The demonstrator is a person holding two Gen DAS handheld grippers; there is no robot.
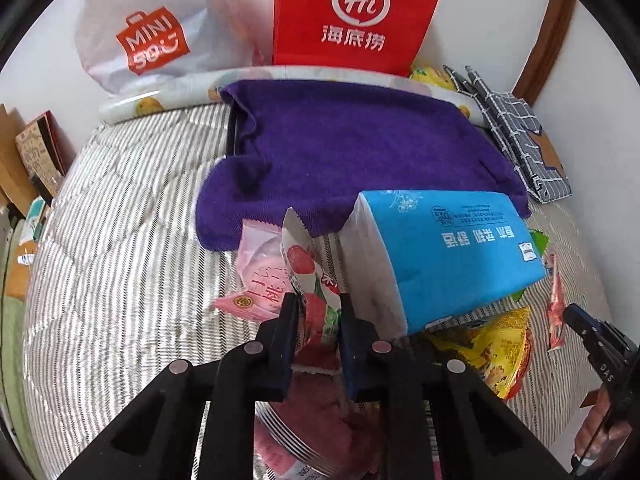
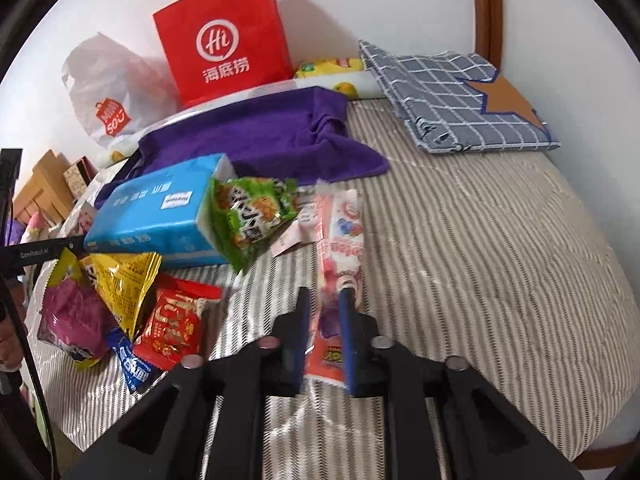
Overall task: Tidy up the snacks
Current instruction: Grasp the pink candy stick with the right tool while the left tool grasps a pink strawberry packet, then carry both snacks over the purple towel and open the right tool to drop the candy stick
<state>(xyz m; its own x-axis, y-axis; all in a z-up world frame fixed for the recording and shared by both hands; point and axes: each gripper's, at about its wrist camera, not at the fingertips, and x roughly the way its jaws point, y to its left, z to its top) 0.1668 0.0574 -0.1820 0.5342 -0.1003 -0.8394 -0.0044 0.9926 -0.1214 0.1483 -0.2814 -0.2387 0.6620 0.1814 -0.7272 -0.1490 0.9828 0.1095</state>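
My left gripper (image 1: 318,300) is shut on a lychee-print snack packet (image 1: 308,276) that stands up between the fingers, above the striped bed (image 1: 120,220). A pink peach packet (image 1: 260,280) lies just left of it. My right gripper (image 2: 325,296) is shut on a long pink candy stick packet (image 2: 340,240), lifted a little over the bed (image 2: 480,240). A pile of snacks lies left of it: green packet (image 2: 252,216), yellow bag (image 2: 120,284), red packet (image 2: 176,320), magenta packet (image 2: 72,316), small blue packet (image 2: 134,368). The right gripper's tip shows in the left wrist view (image 1: 576,316).
A blue tissue pack (image 1: 452,256) (image 2: 160,216) leans over the snacks. A purple towel (image 1: 352,148) covers a box behind. A red paper bag (image 1: 356,12), a white Miniso bag (image 1: 152,36) and a checked cloth (image 2: 456,96) stand along the wall.
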